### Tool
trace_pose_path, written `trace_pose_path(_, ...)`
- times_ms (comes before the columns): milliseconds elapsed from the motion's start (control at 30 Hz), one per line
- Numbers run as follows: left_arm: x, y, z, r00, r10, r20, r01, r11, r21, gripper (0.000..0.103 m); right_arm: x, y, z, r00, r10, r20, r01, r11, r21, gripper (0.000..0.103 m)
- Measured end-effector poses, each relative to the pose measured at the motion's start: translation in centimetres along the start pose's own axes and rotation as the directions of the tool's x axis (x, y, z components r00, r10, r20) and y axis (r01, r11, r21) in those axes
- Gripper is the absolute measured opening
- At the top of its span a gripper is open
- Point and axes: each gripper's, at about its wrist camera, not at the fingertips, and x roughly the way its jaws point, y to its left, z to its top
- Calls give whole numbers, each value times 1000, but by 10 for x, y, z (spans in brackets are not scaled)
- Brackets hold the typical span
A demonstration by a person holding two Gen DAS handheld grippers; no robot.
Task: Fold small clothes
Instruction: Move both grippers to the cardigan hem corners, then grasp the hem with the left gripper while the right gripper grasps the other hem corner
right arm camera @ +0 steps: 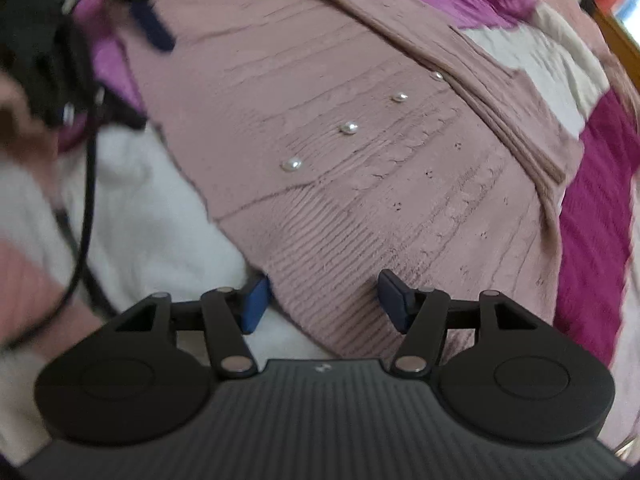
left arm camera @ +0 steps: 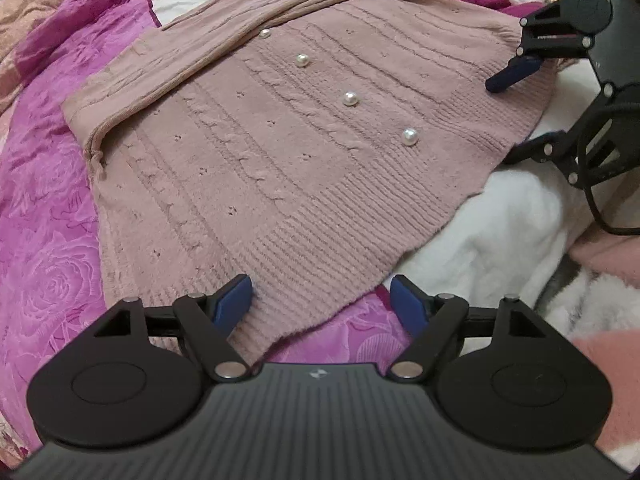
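A dusty-pink knit cardigan (left arm camera: pixel 280 152) with pearl buttons (left arm camera: pixel 350 99) lies flat on a magenta bedspread, one sleeve (left arm camera: pixel 224 52) folded across its upper part. My left gripper (left arm camera: pixel 322 302) is open, its blue fingers straddling the ribbed hem corner nearest me. My right gripper (right arm camera: pixel 322 300) is open at the other hem corner, the ribbed edge (right arm camera: pixel 332 280) lying between its fingers. The right gripper also shows in the left wrist view (left arm camera: pixel 516 74) at the cardigan's right edge. The left gripper shows blurred in the right wrist view (right arm camera: pixel 154 28) at the top left.
A magenta rose-pattern bedspread (left arm camera: pixel 44 240) covers the bed. A white fluffy garment (left arm camera: pixel 504 232) lies beside the cardigan's hem, with a pink one (left arm camera: pixel 604 364) past it. A black cable (right arm camera: pixel 86 208) hangs from the left gripper.
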Motion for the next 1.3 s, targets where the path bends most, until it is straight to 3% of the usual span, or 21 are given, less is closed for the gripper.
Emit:
trace_pose_path(200,7,-1,4,1000,4,-1,-4,1000,-10,82,17,-4,11,993,-105,50,100,992,79,57)
trace_pose_path(233,7,-3,4,1000,8,4,-8,1000,2,82,16,-6,13,992,-109,67,102,990,98,47)
trace_pose_path(400,19,-6,9,999,42,17,-43,998,36,82,11,-26,21,987,-108,120,79,971,225,26)
trace_pose_path(500,28,-7,11,997,75,29,-76,996,45,82,9,-36,21,984,-103,146,56,954,296,25)
trace_pose_path(667,37,3,15,987,147,70,-147,989,-3,81,8,-36,13,994,-48,99,20,963,269,26)
trace_pose_path(767,37,11,13,976,201,84,-198,979,-37,80,9,-34,1,997,-56,50,42,968,247,26)
trace_pose_path(933,47,19,12,983,178,47,-173,981,-94,81,8,-39,-11,989,-137,49,119,955,271,24)
trace_pose_path(1000,47,17,13,981,188,58,-181,978,-105,72,11,-42,-10,984,-169,50,149,949,277,23)
trace_pose_path(1033,45,16,13,980,183,72,-175,979,-108,50,12,-43,-9,984,-169,57,147,948,281,13)
trace_pose_path(1067,41,16,14,982,165,91,-154,981,-115,26,11,-43,-7,983,-173,65,148,948,282,11)
trace_pose_path(1133,34,18,17,982,151,117,-133,980,-148,12,6,-44,-3,978,-188,90,157,948,277,8)
trace_pose_path(1300,11,31,31,964,178,200,-127,961,-246,9,-10,-64,10,951,-262,164,201,927,318,8)
